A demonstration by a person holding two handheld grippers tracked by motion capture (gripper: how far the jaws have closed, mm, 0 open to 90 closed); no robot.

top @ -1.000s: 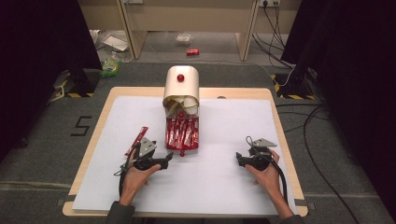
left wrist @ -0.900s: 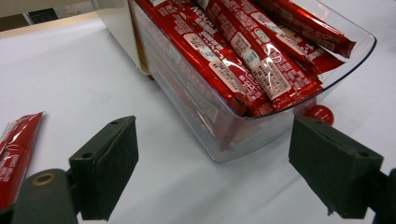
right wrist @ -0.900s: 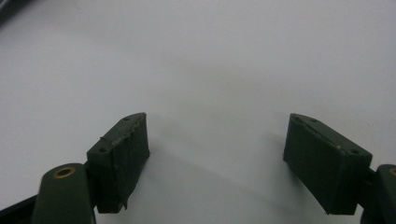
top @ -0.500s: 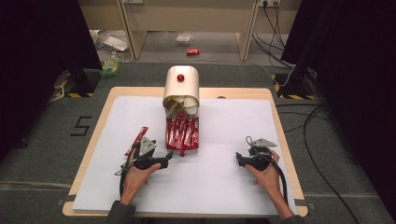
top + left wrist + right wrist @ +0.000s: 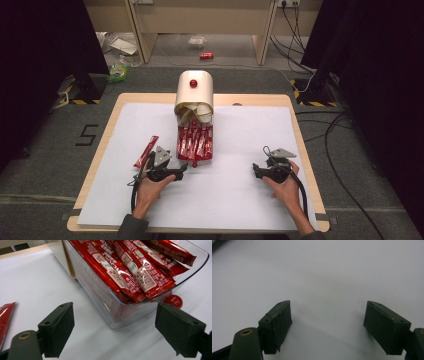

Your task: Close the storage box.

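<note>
The clear tray of red stick packets is what we have in front of our left gripper; in the high view the tray lies on the white sheet near the middle of the table, pulled out from under the cream dispenser. The packets fill it side by side, with their printed labels up. We see the left gripper just beside the near corner of the tray, its jaws spread wide with nothing between them. A small red round knob sits at the front wall of the tray. One single red packet lies on the sheet to the left of this gripper. Our right gripper rests well apart on the right side of the sheet; in the right gripper view its jaws also stand wide apart over bare white paper.
</note>
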